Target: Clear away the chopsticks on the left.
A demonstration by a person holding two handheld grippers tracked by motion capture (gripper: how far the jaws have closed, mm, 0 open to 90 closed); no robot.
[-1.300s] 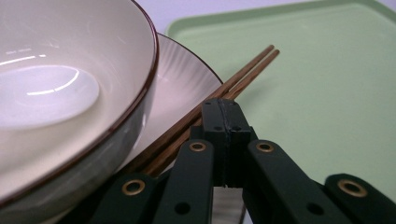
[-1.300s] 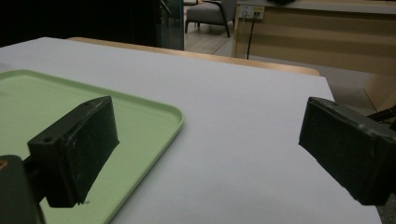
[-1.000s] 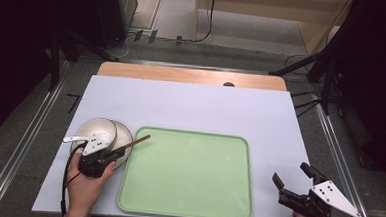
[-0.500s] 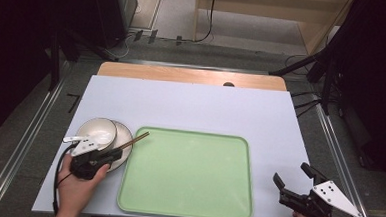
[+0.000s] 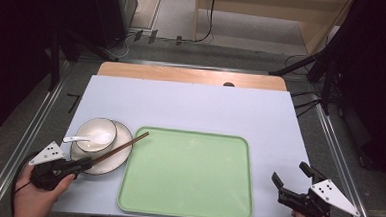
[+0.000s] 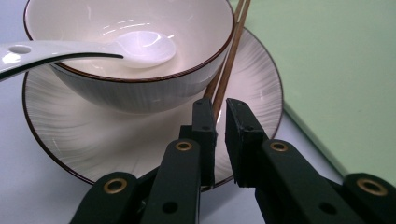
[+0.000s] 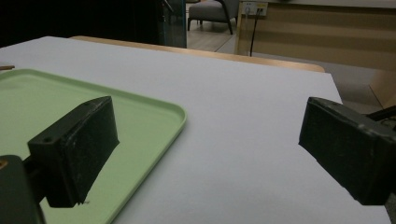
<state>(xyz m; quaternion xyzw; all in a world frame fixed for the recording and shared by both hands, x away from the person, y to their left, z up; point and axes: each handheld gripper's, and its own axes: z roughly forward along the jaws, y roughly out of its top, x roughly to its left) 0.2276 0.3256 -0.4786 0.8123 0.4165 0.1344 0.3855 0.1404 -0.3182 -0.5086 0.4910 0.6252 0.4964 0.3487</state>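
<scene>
At the lower left of the high view, my left claw (image 5: 84, 166) has backed off toward the frame's corner. A second ago it sat over the plate (image 5: 123, 135). Its jaws have just been opening by a crack, and in the left gripper view the near ends of the chopsticks (image 6: 230, 60) lie in that narrow gap, which looks loose rather than pinched. The chopsticks have not shifted. They lie slanted across the plate's rim beside the bowl (image 5: 96, 132), with their tips over the tray's (image 5: 187, 173) left edge. I take it they have just been let go where they lie and the placing is as good as done.

The plate and bowl are glossy, round, cream ceramic with faint streaking and a thin dark rim. A smooth white ceramic spoon (image 5: 81, 139) rests in the bowl with its handle jutting left. The chopsticks are slim brown wood. The tray is matte pale green, rectangular, with rounded corners and a raised lip. The worktop (image 5: 191, 103) is a flat pale sheet.

At the lower right, my right claw (image 5: 291, 172) has not moved and gapes wide with nothing in it.
</scene>
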